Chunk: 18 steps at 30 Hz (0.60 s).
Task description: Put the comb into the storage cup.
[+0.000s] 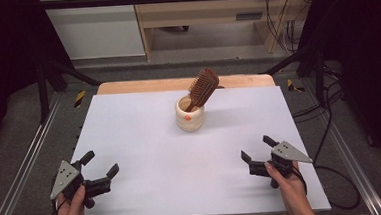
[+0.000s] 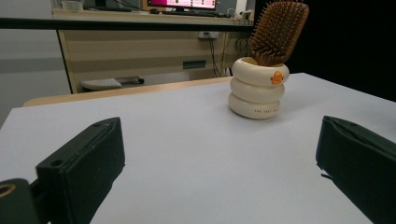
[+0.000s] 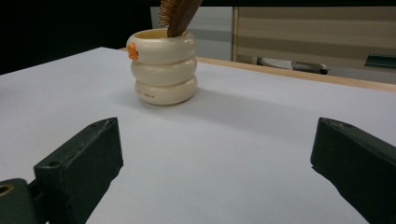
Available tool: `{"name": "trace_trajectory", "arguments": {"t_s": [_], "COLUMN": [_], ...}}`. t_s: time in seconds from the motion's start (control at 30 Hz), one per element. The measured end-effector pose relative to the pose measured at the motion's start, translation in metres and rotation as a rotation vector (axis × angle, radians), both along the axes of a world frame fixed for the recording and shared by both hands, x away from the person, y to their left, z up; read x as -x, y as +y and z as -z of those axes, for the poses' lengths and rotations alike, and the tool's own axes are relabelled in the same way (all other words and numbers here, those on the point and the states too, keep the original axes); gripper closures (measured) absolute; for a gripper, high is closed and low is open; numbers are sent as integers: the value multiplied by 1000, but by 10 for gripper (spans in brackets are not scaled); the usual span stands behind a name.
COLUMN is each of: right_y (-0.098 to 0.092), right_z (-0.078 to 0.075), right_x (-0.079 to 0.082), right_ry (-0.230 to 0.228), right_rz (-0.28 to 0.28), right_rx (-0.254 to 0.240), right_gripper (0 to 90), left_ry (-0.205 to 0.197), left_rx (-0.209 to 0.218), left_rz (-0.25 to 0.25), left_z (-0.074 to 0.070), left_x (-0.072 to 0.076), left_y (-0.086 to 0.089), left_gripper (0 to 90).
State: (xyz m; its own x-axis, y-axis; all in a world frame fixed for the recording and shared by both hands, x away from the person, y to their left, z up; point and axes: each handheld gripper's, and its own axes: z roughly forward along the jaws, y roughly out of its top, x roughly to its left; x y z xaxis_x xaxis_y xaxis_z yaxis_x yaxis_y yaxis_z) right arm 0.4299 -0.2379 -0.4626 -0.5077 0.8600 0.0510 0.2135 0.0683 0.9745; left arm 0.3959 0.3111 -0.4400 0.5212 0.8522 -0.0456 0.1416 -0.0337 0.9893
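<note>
White tabletop [image 1: 145,140]: wooden hairbrush [image 1: 203,88] already stands in the ringed cup [image 1: 189,115] near the far edge, while left gripper [image 1: 100,169] and right gripper [image 1: 255,148] wait spread wide, empty, at near corners.

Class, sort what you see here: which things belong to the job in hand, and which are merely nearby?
Belongs to the job:
wooden hairbrush, standing in the cream ringed cup
left hand-held gripper, open
right hand-held gripper, open

Merely nearby:
white table
desk with monitor behind
cables on the floor
</note>
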Motion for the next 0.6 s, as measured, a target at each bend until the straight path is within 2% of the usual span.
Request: {"name": "trace_trajectory", "arguments": {"t_s": [0.13, 0.2, 0.4, 0.6], "right_y": [6, 8, 11, 15], "right_z": [0, 0, 5, 6], "right_x": [-4, -5, -13, -15], "right_ry": [-9, -10, 16, 9], "right_rz": [-5, -3, 19, 23], "right_rx": [18, 8, 29, 58], "right_gripper": [25, 25, 26, 28], "left_ry": [2, 7, 3, 10], "left_rx": [3, 13, 9, 22], "left_rz": [-6, -16, -10, -23], "left_z": [0, 0, 0, 1], "left_x": [0, -1, -1, -3], "left_y": [-1, -2, -3, 2], "left_gripper": [12, 12, 13, 12]}}
